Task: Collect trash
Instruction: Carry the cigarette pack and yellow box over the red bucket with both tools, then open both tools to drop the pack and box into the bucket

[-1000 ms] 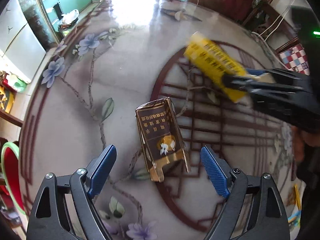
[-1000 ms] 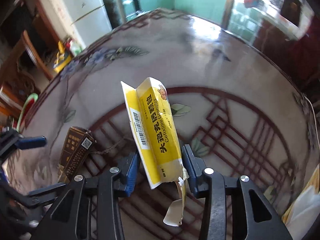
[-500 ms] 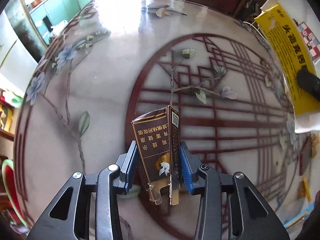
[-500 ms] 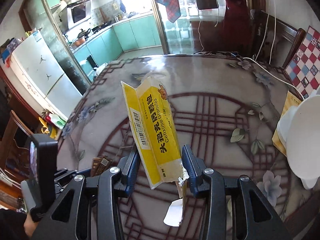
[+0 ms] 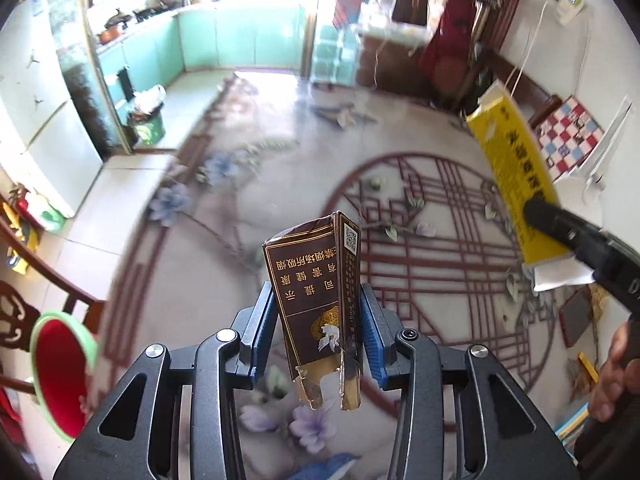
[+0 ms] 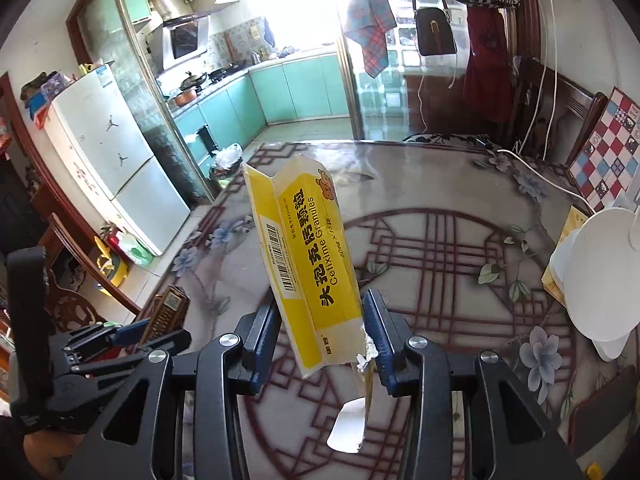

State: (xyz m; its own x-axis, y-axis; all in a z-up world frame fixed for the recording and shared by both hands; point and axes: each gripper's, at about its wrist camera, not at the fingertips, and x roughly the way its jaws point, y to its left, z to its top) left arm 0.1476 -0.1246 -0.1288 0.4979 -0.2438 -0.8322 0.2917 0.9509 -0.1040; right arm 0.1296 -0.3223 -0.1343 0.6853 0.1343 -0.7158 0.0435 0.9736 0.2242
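A torn brown cigarette pack (image 5: 312, 292) stands upright between the blue pads of my left gripper (image 5: 316, 332), which is shut on it, lifted above the patterned table (image 5: 400, 200). An opened yellow medicine box (image 6: 308, 264) is clamped in my right gripper (image 6: 324, 336), also held above the table. From the left wrist view the yellow box (image 5: 516, 184) and the right gripper's dark finger show at the right. The right wrist view catches the brown pack (image 6: 166, 312) in the left gripper at the lower left.
A white round thing (image 6: 596, 276) and a yellow packet sit at the table's right edge, with a phone (image 5: 576, 320) and small papers near them. A red-and-green chair seat (image 5: 60, 368) stands at the left. A white fridge (image 6: 112, 160) and kitchen lie beyond.
My left gripper closed on the brown pack and lifted it off the table. My right gripper rose and tilted up with the yellow box, now showing the room beyond.
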